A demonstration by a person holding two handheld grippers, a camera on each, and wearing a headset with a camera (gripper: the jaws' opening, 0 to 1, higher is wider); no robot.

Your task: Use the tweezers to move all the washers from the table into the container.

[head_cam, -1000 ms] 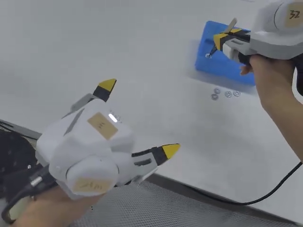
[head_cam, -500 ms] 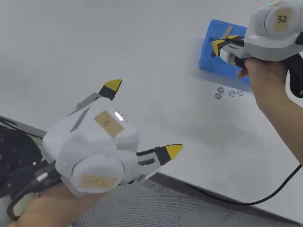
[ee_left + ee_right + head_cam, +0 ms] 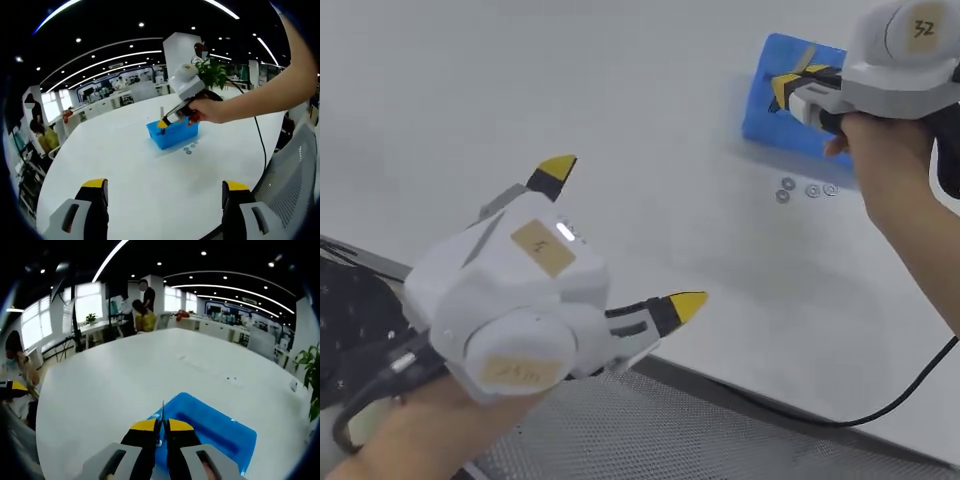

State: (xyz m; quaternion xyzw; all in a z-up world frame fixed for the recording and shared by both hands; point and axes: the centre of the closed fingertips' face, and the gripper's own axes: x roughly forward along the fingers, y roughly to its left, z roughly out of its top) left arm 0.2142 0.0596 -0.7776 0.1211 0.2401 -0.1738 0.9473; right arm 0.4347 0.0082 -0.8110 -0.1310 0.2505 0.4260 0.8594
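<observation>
Washers (image 3: 812, 190): four, small and hard to make out, clustered on the white desk (image 3: 570, 80) just beside the container.
Container (image 3: 770, 110): one, blue, partly covered by the right claw (image 3: 783, 90).
Tweezers (image 3: 162, 412): one pair, pinched between the right claw's nearly closed jaws, tips over the container.
Left claw (image 3: 620, 238): spread wide, empty, near the desk edge, well apart.

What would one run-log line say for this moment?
right claw shut on tweezers over container | left claw open | washers on table
</observation>
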